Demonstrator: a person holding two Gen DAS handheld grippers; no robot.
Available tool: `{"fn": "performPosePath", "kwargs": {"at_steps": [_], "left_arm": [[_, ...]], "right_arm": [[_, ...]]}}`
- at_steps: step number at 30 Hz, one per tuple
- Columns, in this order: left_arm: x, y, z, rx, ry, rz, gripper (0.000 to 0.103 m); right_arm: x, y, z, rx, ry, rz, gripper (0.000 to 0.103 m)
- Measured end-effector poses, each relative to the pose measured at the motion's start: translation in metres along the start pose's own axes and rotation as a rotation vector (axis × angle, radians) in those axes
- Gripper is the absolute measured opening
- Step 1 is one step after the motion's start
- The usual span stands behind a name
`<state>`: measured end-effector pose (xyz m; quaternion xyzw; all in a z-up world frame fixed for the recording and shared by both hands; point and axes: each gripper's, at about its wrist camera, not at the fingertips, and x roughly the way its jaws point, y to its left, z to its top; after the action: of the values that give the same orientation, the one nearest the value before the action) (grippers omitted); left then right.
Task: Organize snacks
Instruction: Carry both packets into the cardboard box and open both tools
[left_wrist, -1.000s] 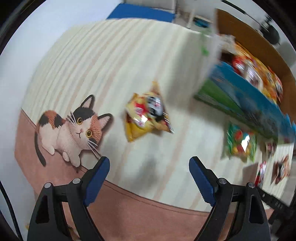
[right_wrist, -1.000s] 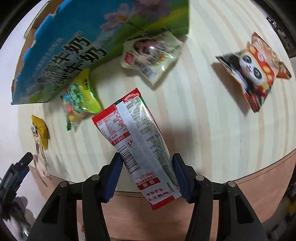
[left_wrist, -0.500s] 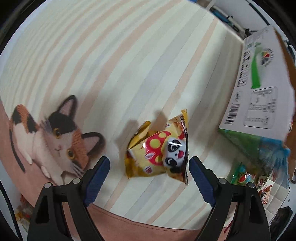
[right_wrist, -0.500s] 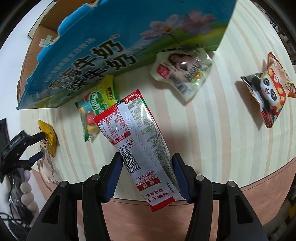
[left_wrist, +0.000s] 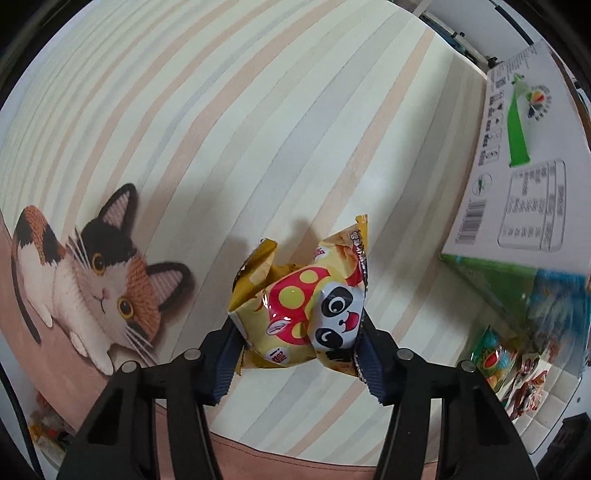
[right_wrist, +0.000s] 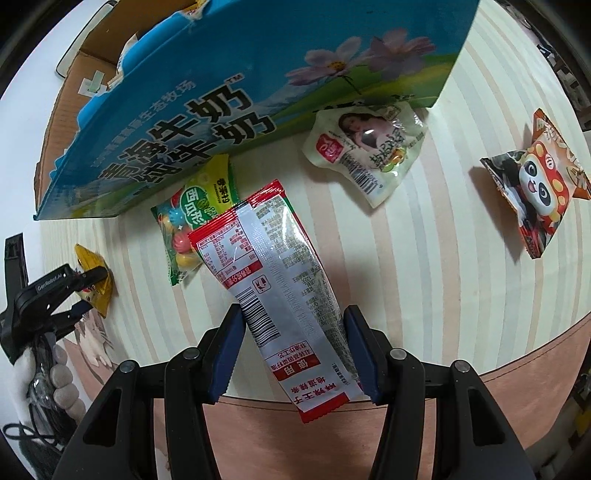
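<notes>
My left gripper (left_wrist: 297, 356) is shut on a yellow panda snack bag (left_wrist: 299, 314), its blue pads pressing both sides of the bag on the striped cloth. My right gripper (right_wrist: 293, 352) is shut on a long red-and-silver snack packet (right_wrist: 273, 291) and holds it above the table. The blue-and-green milk carton box (right_wrist: 207, 99) stands beyond it. In the right wrist view the left gripper (right_wrist: 79, 291) shows at the far left, on the yellow bag (right_wrist: 94, 275).
A green candy bag (right_wrist: 195, 210) and a white snack pouch (right_wrist: 365, 147) lie against the box. An orange panda bag (right_wrist: 535, 184) lies at the right. The cloth bears a cat print (left_wrist: 92, 277). The box's white side (left_wrist: 524, 166) stands right of my left gripper.
My left gripper moved down to the yellow panda bag and closed on it. My right gripper, still holding the red packet, drifted a little toward the box.
</notes>
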<state>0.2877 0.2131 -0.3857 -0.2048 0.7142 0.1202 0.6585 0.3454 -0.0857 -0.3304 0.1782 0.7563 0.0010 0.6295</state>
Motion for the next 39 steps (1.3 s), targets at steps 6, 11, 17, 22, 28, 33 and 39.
{"fn": "performPosePath", "kwargs": {"at_steps": [6, 11, 17, 22, 28, 33, 39], "left_arm": [[-0.018, -0.015, -0.033, 0.061, -0.04, -0.002, 0.054], [-0.047, -0.036, -0.07, 0.146, -0.079, -0.04, 0.054], [-0.107, -0.08, -0.109, 0.261, -0.149, -0.122, 0.054], [-0.163, -0.132, -0.096, 0.349, -0.236, -0.167, 0.054], [-0.188, -0.178, -0.04, 0.406, -0.295, -0.113, 0.054], [-0.165, -0.201, 0.016, 0.405, -0.263, -0.051, 0.054], [-0.125, -0.22, 0.062, 0.409, -0.181, 0.019, 0.054]], "right_arm": [[-0.011, -0.005, -0.008, -0.017, -0.011, 0.019, 0.057], [-0.038, -0.006, -0.021, -0.037, -0.021, 0.09, 0.057], [-0.101, -0.005, -0.022, -0.052, -0.095, 0.199, 0.057], [-0.168, -0.002, 0.007, -0.028, -0.216, 0.284, 0.057], [-0.195, 0.005, 0.071, 0.036, -0.318, 0.259, 0.057], [-0.178, 0.0, 0.12, 0.107, -0.319, 0.202, 0.057], [-0.139, -0.01, 0.161, 0.167, -0.277, 0.124, 0.057]]}}
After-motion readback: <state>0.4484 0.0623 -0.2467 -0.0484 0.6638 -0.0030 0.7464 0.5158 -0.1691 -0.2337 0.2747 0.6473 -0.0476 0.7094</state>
